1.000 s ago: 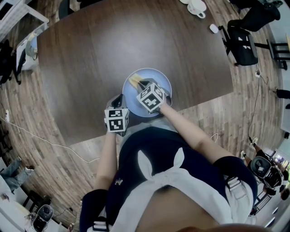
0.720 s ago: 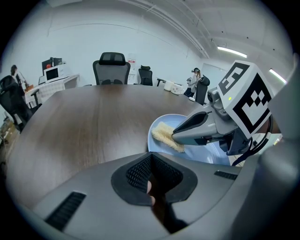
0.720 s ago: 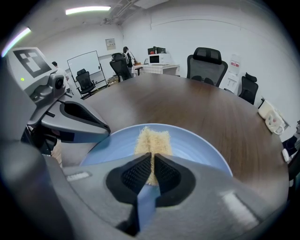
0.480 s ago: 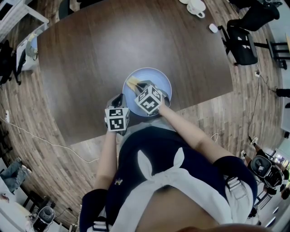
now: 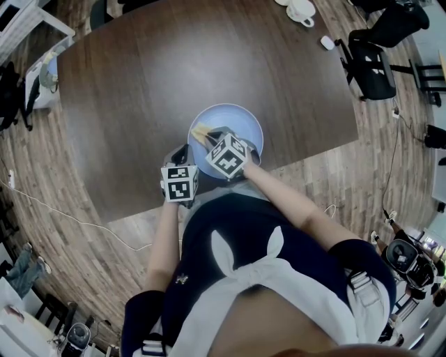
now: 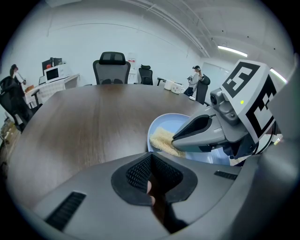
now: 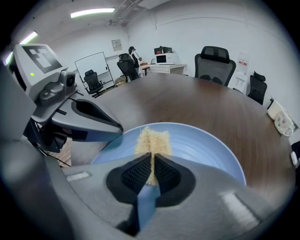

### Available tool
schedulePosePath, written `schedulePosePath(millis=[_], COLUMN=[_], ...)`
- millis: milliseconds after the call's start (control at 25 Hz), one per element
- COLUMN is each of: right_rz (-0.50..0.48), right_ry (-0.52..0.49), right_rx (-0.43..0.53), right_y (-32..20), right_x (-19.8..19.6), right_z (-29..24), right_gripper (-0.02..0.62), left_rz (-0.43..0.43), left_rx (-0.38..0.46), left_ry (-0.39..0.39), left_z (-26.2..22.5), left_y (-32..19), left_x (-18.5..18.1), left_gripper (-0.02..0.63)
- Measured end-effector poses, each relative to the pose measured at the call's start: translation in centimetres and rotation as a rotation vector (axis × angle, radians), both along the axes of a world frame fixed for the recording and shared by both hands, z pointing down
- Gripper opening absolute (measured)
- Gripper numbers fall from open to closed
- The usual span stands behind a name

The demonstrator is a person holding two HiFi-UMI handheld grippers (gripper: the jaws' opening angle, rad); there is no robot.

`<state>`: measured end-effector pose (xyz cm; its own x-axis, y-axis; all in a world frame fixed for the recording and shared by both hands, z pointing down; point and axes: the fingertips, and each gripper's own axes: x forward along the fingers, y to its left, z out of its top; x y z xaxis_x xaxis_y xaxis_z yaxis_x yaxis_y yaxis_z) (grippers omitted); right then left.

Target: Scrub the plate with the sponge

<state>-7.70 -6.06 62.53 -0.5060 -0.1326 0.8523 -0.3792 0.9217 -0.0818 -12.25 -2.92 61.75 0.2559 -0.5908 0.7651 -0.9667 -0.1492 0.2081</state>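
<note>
A light-blue plate [image 5: 240,122] [image 7: 201,145] sits near the front edge of the dark wooden table [image 5: 153,84]. My right gripper [image 5: 211,134] [image 7: 152,161] is shut on a yellow sponge [image 5: 201,130] [image 7: 152,140] [image 6: 164,139]. It presses the sponge flat on the left part of the plate. My left gripper [image 5: 185,150] [image 6: 152,161] is shut, its tips right at the plate's near-left rim. Whether it pinches the rim is hidden. In the right gripper view the left gripper's fingers [image 7: 96,122] lie over that rim.
White cups [image 5: 301,10] and a small white object [image 5: 326,42] stand at the table's far right edge. Black office chairs [image 5: 376,63] are beside the table on the right. The table's front edge runs just behind both grippers. People stand at the room's far side.
My right gripper has slid the sponge a little to the left and toward me across the plate. The left gripper and the plate have stayed put.
</note>
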Motion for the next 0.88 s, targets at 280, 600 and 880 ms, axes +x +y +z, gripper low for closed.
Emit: schedulePosePath(millis=[280, 600, 880], right_rz=[-0.045, -0.086, -0.095], right_ry=[-0.006, -0.007, -0.009], right_rx=[-0.025, -0.041, -0.047], right_y=[1.4, 3.3, 4.8], right_x=[-0.3, -0.2, 0.4], right_z=[0.0, -0.1, 0.0], right_gripper=[0.02, 0.02, 0.02], left_rz=[-0.006, -0.015, -0.019], left_rx=[-0.002, -0.001, 0.0], left_ry=[0.003, -0.002, -0.007], left_z=[-0.1, -0.2, 0.1], left_y=[0.2, 0.4, 0.8], left_x=[-0.2, 0.0, 0.3], left_gripper=[0.006, 0.006, 0.006])
